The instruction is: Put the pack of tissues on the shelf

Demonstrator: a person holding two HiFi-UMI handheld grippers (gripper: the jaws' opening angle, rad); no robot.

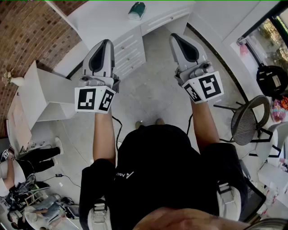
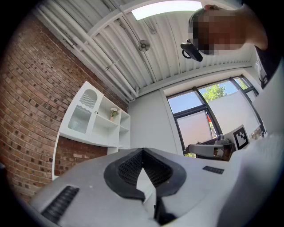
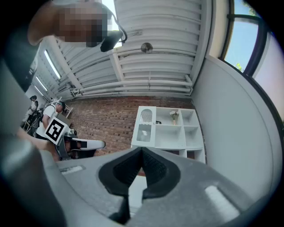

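Note:
A green-and-white pack of tissues point(image 1: 137, 11) lies on the white desk top point(image 1: 103, 20) far ahead of me. The white shelf unit point(image 1: 45, 96) stands against the brick wall at my left; it also shows in the left gripper view as the shelf unit point(image 2: 95, 117) and in the right gripper view as the shelf unit point(image 3: 168, 128). My left gripper point(image 1: 104, 43) and right gripper point(image 1: 176, 37) are held up side by side over the floor, both short of the desk. Both are shut with nothing between their jaws, as the left gripper point(image 2: 143, 151) and right gripper point(image 3: 142, 151) show close up.
White drawers point(image 1: 130, 51) sit under the desk. A small vase with flowers point(image 1: 12, 81) stands in the shelf unit. A mesh chair point(image 1: 249, 119) is at my right, near dark-framed windows point(image 2: 208, 115). Seated people point(image 1: 27, 166) and cables are at the lower left.

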